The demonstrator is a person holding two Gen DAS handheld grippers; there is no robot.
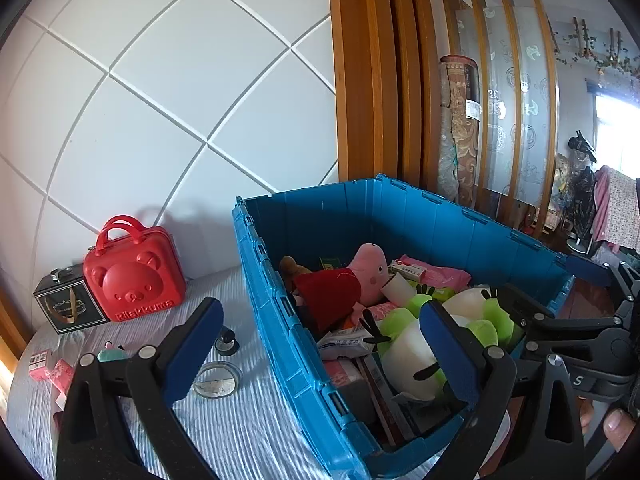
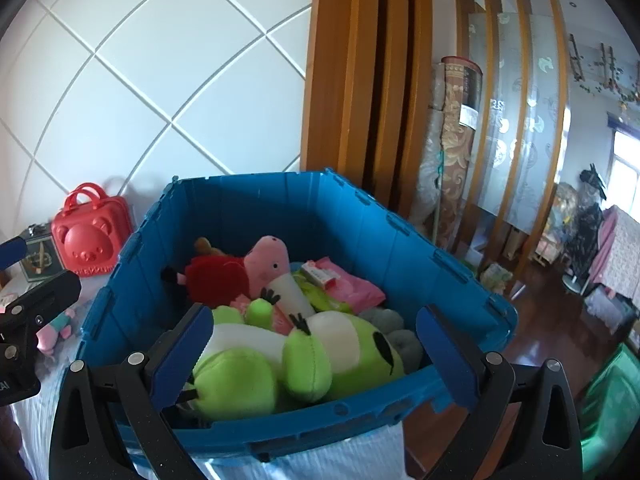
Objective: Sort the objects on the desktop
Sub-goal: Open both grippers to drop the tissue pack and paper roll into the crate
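A blue plastic crate stands on the white-clothed desk and holds a green and white frog plush, a pink pig plush in a red dress, pink packets and boxes. My left gripper is open and empty, straddling the crate's left wall. My right gripper is open and empty, above the frog plush at the crate's near rim. The right gripper's body also shows at the right edge of the left wrist view.
On the desk left of the crate: a red bear-faced case, a dark gift box, a round clear lid, a small black caster, small pink boxes and a pink toy. A green bin stands on the floor at right.
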